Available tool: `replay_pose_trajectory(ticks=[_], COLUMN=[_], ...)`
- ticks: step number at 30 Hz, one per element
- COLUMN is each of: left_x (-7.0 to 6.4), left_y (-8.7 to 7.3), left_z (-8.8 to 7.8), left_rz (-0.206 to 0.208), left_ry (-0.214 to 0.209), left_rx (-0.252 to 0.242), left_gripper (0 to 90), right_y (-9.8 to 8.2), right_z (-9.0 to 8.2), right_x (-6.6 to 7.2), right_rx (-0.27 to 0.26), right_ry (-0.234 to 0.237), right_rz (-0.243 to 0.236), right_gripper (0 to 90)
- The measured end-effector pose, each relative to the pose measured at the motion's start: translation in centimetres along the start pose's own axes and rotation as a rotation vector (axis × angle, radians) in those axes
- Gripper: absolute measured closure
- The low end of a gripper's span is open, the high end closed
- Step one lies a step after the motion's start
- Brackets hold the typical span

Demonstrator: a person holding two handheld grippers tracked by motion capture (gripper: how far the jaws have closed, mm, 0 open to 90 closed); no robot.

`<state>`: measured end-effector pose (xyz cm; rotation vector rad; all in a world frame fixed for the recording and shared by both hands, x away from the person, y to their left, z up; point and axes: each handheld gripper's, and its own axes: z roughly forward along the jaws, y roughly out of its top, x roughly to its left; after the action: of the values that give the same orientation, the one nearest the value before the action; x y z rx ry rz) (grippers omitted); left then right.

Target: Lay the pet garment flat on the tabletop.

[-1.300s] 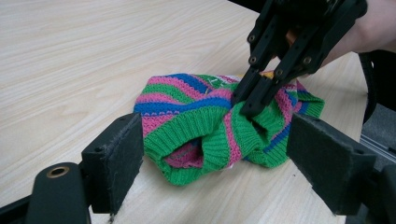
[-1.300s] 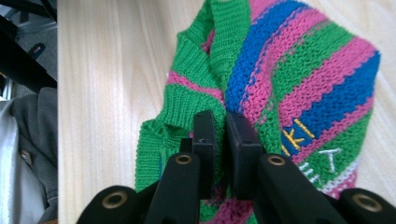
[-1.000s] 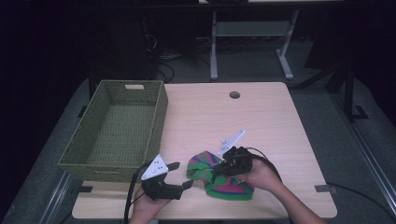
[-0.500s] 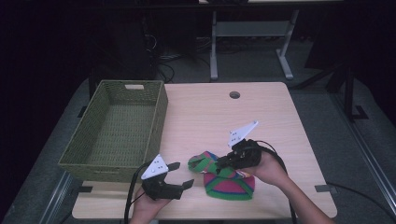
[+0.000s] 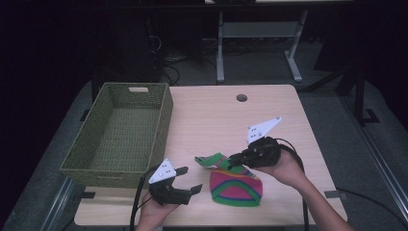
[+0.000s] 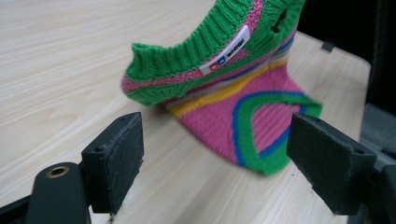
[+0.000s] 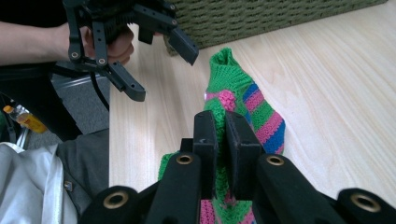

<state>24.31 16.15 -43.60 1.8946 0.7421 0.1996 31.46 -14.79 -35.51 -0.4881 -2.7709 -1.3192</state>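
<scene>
A striped knit garment (image 5: 234, 182) in green, pink, blue and yellow lies near the table's front edge; its ribbed green end (image 6: 196, 51) carries a white label. My right gripper (image 5: 232, 163) is shut on the knit garment (image 7: 243, 105) and lifts one part off the table. My left gripper (image 5: 188, 179) is open just left of it, jaws spread wide, nothing between them. In the left gripper view the raised garment hangs ahead of the two pads (image 6: 116, 154). In the right gripper view, the left gripper (image 7: 159, 56) sits beyond the garment.
A green woven basket (image 5: 82, 156) stands at the table's left, with nothing inside it. A round cable hole (image 5: 241, 97) sits near the table's far edge. The light wooden table (image 5: 211, 120) stretches bare behind the garment. Desk legs and cables stand on the dark floor beyond.
The right gripper has risen and moved right with the garment, which now stretches out flatter. The left gripper has barely moved.
</scene>
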Motion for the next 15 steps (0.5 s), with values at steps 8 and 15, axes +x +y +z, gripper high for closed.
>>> replay_pose_trajectory(ticks=[8, 15], left_x=[0.0, 1.2], left_y=[0.7, 1.1], left_z=[1.5, 3.4], left_rz=[0.025, -0.006], left_ry=[0.031, 0.016], left_rx=[0.010, 0.040], left_gripper=[18.1, 18.8], right_y=[0.1, 0.7], right_z=[-1.2, -1.9], right_x=[-0.1, -0.3], right_rx=[-0.040, -0.058], right_ry=[0.009, 0.031], right_rz=[-0.011, -0.031], right_gripper=[83.1, 83.1])
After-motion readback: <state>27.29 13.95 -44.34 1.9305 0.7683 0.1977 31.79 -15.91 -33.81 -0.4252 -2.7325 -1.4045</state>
